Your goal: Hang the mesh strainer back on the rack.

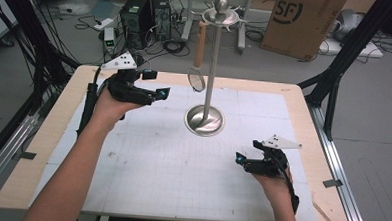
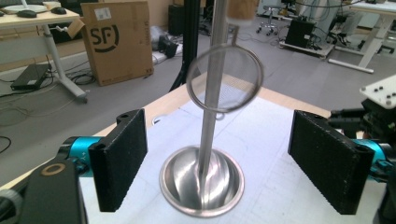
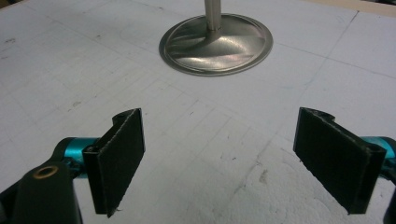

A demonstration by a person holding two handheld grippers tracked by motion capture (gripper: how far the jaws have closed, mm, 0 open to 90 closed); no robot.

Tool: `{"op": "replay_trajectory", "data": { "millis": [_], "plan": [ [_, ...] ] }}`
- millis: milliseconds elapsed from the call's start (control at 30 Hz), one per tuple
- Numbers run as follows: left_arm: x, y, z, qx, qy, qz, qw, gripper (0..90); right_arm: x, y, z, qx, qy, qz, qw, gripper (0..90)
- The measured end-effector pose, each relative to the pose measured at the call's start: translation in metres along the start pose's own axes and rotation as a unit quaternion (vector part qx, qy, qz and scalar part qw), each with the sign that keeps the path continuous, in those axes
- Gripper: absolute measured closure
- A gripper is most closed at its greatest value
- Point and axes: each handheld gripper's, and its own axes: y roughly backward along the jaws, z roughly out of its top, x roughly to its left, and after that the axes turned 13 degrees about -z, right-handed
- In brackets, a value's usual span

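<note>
Our left gripper [image 1: 160,94] is raised over the far left of the table [image 1: 43,134], jaws spread wide and empty, aimed at the small strainer [image 2: 225,77] that hangs by its wooden handle [image 1: 200,43] from the top ring of the metal stand [image 1: 212,66]. In the left gripper view the mesh hoop sits between and beyond our pads [image 2: 120,161], just in front of the pole, not yet touched. Our right gripper [image 1: 239,160] rests low near the right front of the white mat [image 1: 156,164], jaws likewise parted with nothing between them, pointed toward the stand's dished base [image 3: 215,43] (well apart from it). As we judge it, the work is at its start: the strainer is still on its hook, no grasp is made, and the reach, the closing on the hoop or handle, and the lift off the hook all remain. Readable writing: "SF" in black on the cardboard box [image 2: 119,39] on the floor beyond the table; its small white label is too blurred to read.
</note>
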Motion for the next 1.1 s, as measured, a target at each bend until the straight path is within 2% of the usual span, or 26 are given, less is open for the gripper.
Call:
{"op": "replay_trajectory", "data": {
  "millis": [133, 467, 833, 1100],
  "plan": [
    [-0.003, 0.007, -0.008, 0.006, -0.004, -0.007, 0.9999, 17.3, 0.000, 0.000, 0.000, -0.001, 0.002, -0.001, 1.0000, 15.5],
    [-0.014, 0.024, -0.032, 0.014, -0.016, -0.004, 0.9998, 16.8, 0.001, -0.001, 0.000, 0.001, 0.002, -0.001, 1.0000, 15.6],
    [-0.027, 0.025, -0.072, 0.026, -0.011, -0.012, 0.9995, 15.2, 0.002, -0.002, 0.000, 0.003, 0.003, 0.001, 1.0000, 15.5],
    [-0.035, 0.025, -0.092, 0.040, -0.015, -0.011, 0.9990, 13.9, 0.004, -0.002, 0.000, 0.001, 0.003, 0.005, 1.0000, 15.5]
  ]
}}
